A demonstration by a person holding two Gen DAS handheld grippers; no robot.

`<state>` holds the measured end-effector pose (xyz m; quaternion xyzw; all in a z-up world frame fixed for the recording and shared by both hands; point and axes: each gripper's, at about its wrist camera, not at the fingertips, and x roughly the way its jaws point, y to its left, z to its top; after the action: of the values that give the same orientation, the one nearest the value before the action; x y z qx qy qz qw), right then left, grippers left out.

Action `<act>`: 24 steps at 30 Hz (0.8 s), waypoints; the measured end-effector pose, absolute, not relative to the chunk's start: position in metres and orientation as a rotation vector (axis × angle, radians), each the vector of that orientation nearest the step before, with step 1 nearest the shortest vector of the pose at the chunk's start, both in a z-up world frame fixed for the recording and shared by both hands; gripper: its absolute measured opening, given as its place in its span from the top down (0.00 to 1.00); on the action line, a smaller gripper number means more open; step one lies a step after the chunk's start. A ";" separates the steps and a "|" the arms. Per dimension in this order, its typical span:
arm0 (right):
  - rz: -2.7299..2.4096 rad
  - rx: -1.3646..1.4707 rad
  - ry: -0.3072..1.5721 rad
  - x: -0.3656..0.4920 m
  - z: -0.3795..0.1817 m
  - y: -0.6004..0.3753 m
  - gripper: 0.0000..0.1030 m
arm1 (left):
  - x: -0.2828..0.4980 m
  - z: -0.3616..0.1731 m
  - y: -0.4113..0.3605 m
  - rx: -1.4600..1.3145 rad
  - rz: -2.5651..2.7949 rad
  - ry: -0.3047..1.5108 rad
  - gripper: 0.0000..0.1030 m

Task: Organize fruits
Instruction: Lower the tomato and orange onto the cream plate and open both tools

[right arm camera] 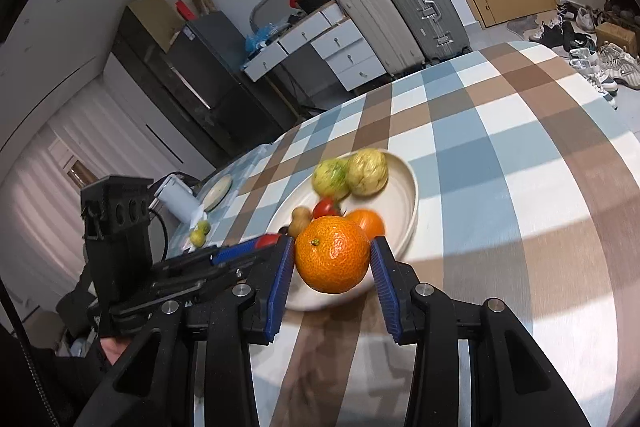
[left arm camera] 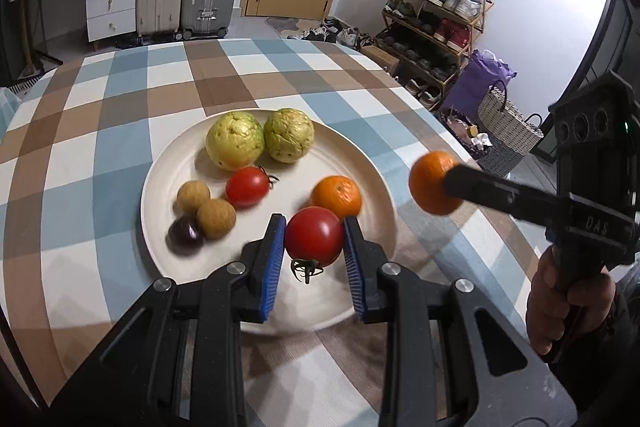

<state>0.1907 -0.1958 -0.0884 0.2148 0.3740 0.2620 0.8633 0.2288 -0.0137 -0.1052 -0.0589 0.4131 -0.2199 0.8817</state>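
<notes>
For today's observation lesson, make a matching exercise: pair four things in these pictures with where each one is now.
Things:
1. red tomato
2. orange
3. two green guavas
4. woven basket

Places:
A. on the floor beside the table
B. held in the right gripper
C. at the far side of the plate
D. held in the left gripper

Pairs: 1-D, 2-B, 3-C, 4-A

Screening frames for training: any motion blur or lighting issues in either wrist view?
Left wrist: held tomato sharp, plate fruit and cloth smeared, window glare at right. Right wrist: held orange crisp, guavas and plate rim streaked; sunlit band across the tablecloth. Both show fisheye bending and dark corners.
</notes>
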 end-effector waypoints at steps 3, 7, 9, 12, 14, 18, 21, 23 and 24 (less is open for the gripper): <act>0.548 0.466 0.804 0.212 -0.091 -0.194 0.61 | 0.241 -0.112 -0.014 -0.123 -0.460 0.874 0.75; 0.541 0.468 0.830 0.236 -0.098 -0.188 0.61 | 0.258 -0.121 -0.015 -0.130 -0.458 0.896 0.75; 0.537 0.466 0.840 0.246 -0.100 -0.185 0.61 | 0.263 -0.124 -0.015 -0.132 -0.458 0.899 0.75; 0.538 0.462 0.844 0.256 -0.103 -0.181 0.61 | 0.268 -0.125 -0.018 -0.132 -0.471 0.897 0.75; 0.532 0.462 0.852 0.262 -0.106 -0.178 0.61 | 0.269 -0.126 -0.019 -0.127 -0.475 0.896 0.75; 0.511 0.454 0.871 0.269 -0.112 -0.174 0.61 | 0.271 -0.128 -0.020 -0.126 -0.474 0.899 0.75; 0.501 0.428 0.879 0.272 -0.114 -0.169 0.61 | 0.272 -0.129 -0.020 -0.124 -0.475 0.899 0.75; 0.499 0.421 0.881 0.272 -0.115 -0.167 0.61 | 0.273 -0.129 -0.021 -0.116 -0.474 0.897 0.75; 0.496 0.421 0.881 0.273 -0.115 -0.166 0.61 | 0.273 -0.129 -0.022 -0.110 -0.465 0.896 0.75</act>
<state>0.2731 -0.1659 -0.1155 0.2004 0.4190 0.2358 0.8537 0.2732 -0.0219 -0.1294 -0.0526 0.4288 -0.2226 0.8740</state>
